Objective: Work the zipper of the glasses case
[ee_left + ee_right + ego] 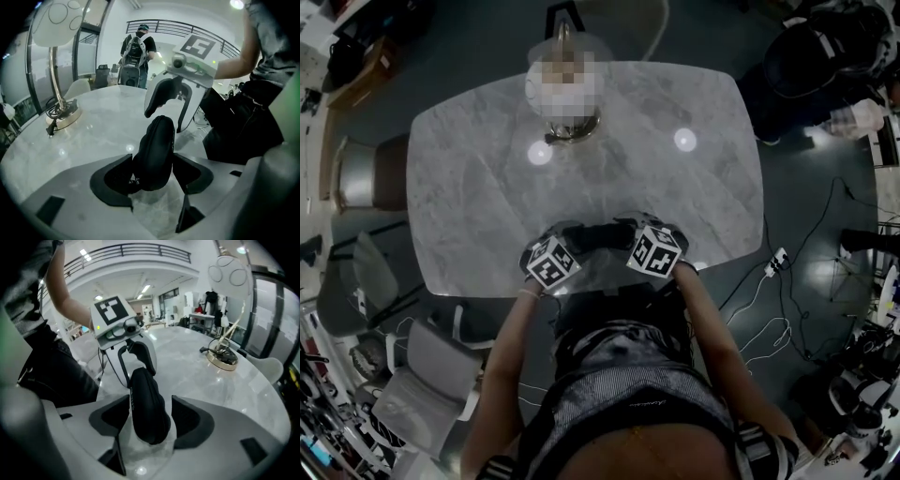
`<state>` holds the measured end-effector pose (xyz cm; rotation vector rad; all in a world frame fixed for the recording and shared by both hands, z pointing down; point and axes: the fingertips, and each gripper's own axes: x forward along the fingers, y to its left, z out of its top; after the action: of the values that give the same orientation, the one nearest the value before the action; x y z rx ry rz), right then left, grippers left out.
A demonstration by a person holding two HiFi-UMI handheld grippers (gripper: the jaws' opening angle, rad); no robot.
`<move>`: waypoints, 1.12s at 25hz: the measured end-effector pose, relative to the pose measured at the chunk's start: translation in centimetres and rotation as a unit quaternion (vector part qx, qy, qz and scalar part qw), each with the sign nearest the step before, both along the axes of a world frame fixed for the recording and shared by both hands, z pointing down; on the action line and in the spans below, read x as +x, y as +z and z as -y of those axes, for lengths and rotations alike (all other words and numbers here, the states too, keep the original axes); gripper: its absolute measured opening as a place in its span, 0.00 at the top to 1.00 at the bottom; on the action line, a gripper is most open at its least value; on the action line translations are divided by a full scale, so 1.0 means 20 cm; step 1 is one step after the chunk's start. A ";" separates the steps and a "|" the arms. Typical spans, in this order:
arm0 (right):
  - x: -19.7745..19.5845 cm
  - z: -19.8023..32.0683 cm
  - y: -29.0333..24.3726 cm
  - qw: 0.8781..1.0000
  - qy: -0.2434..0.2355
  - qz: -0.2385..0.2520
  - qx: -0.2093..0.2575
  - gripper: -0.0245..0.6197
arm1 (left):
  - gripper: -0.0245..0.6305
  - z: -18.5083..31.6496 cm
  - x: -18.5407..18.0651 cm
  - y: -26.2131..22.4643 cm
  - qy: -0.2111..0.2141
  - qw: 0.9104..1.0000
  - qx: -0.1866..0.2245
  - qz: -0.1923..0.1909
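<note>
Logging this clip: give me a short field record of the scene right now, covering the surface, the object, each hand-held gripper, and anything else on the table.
surface: pale marble table
object: black glasses case, between the two grippers near the table's front edge
left hand-held gripper: pads closed on one end of the glasses case
right hand-held gripper: jaws apart around the other end, with a gap on each side
other: lamp at the far side of the table

One glasses case, two tongs, one lamp.
</note>
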<state>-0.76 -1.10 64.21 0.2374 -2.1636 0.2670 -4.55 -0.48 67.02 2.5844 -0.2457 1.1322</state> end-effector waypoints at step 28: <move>-0.06 -0.11 0.19 0.984 -0.127 -0.090 0.089 0.47 | 0.66 0.03 -0.26 -0.09 -0.276 0.866 -0.318 -0.269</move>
<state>-2.04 1.19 68.05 0.0802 -2.0117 -0.0910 -9.68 -1.05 65.23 1.9264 -0.3686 0.1992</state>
